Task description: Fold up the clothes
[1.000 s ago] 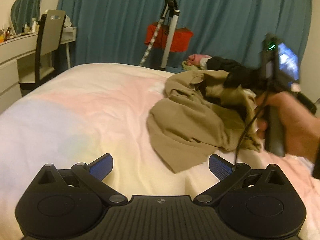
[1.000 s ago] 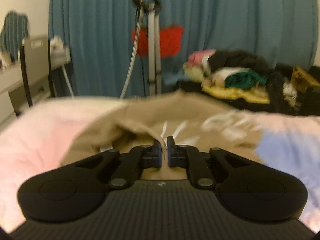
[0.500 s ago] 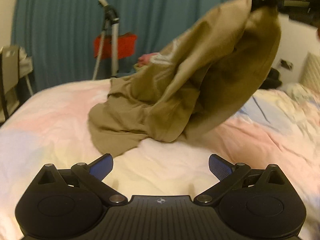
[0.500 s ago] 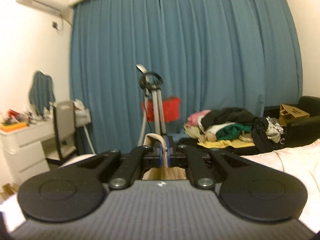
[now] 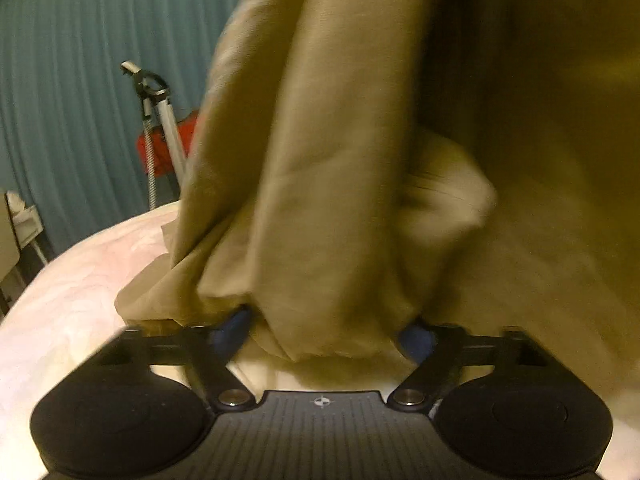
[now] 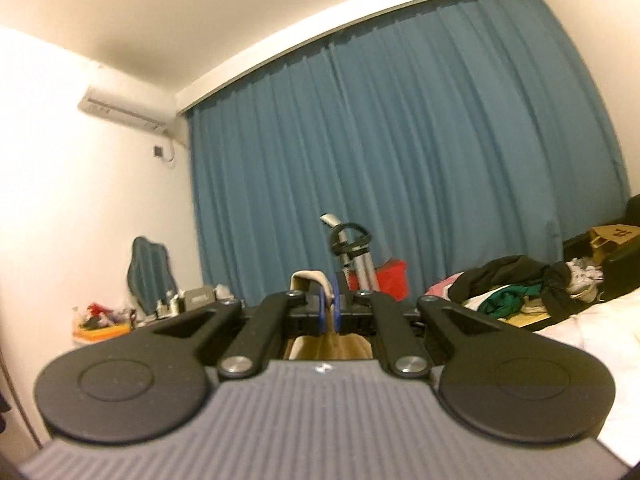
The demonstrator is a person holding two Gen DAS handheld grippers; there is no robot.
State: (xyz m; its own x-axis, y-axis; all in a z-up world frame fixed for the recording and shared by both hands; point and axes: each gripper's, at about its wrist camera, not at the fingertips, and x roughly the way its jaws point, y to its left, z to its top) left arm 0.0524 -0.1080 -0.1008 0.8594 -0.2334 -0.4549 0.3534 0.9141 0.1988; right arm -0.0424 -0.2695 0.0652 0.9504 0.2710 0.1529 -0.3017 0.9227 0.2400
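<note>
A tan garment (image 5: 360,160) hangs in front of the left wrist camera and fills most of its view; its lower end drapes between and over the blue pads of my left gripper (image 5: 324,330), whose jaws stand wide apart. My right gripper (image 6: 329,307) is raised high and shut on a fold of the same tan garment (image 6: 308,280), which hangs down below the fingers. The pale bed cover (image 5: 80,300) lies under the cloth.
A blue curtain (image 6: 400,160) covers the far wall. A vacuum cleaner (image 6: 352,252) with a red body stands before it. A pile of mixed clothes (image 6: 512,284) lies at the right. A dresser with clutter (image 6: 104,320) stands at the left.
My right gripper has lifted the tan garment off the bed and high into the air. The left gripper has moved in until the hanging cloth reaches its open fingers.
</note>
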